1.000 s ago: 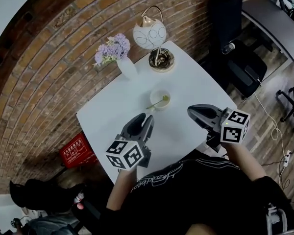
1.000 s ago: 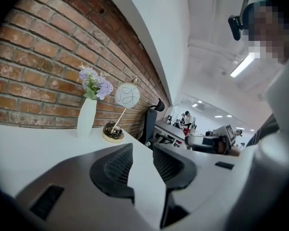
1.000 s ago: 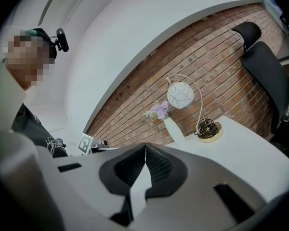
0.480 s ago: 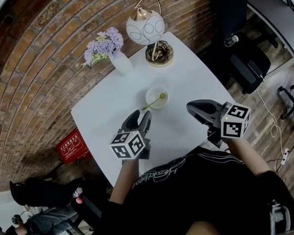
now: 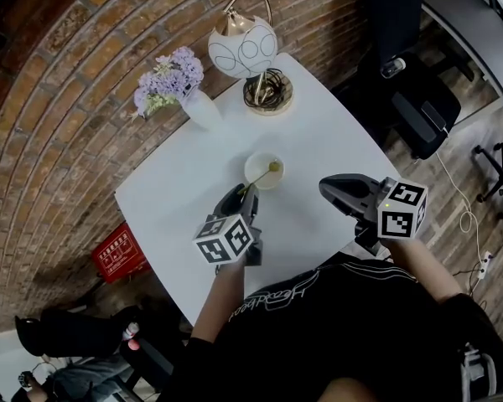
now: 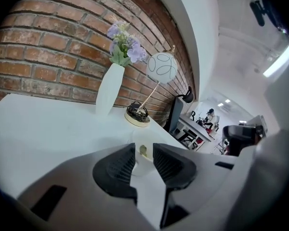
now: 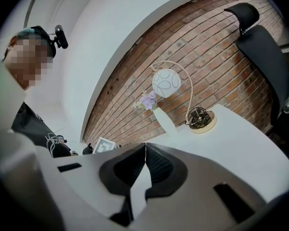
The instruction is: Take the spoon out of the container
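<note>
A red brick wall (image 5: pixel 84 82) is running behind the white square table (image 5: pixel 335 141). A globe lamp (image 5: pixel 242 47) and a white vase (image 5: pixel 203 110) of lilac flowers are standing near the table's far edge. A black office chair (image 5: pixel 419 107) is sitting on the wood-plank floor (image 5: pixel 478 132) beside a grey desk (image 5: pixel 469 23). A red crate (image 5: pixel 117 254) is resting by the wall.
</note>
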A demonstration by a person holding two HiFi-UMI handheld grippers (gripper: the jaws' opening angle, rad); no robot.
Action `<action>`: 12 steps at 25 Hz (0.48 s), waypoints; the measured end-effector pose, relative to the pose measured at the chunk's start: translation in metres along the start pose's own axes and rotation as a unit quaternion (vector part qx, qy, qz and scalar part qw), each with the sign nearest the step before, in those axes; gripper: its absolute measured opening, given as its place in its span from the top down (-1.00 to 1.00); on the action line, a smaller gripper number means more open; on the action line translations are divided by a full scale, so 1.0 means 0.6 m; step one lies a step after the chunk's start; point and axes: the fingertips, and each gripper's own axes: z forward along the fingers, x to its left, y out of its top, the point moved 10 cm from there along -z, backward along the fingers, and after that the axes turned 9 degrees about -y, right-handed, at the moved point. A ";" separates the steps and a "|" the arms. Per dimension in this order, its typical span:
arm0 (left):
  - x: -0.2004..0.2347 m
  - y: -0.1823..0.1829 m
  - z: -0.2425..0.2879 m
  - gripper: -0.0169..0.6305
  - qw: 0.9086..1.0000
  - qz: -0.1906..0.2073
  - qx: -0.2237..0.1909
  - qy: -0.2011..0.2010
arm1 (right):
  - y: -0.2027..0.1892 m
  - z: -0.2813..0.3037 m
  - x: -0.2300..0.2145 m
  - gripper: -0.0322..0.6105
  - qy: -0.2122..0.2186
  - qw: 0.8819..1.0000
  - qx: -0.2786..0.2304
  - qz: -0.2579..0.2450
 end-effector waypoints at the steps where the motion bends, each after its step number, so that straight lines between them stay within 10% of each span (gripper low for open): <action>1: 0.000 -0.001 0.002 0.63 1.000 -0.002 0.001 0.001 | -0.001 0.000 -0.001 0.91 -0.002 1.000 -0.001 0.001; 12: 0.000 -0.002 0.008 0.87 1.000 -0.009 -0.007 0.008 | -0.015 -0.013 -0.001 0.91 -0.021 1.000 -0.011 0.012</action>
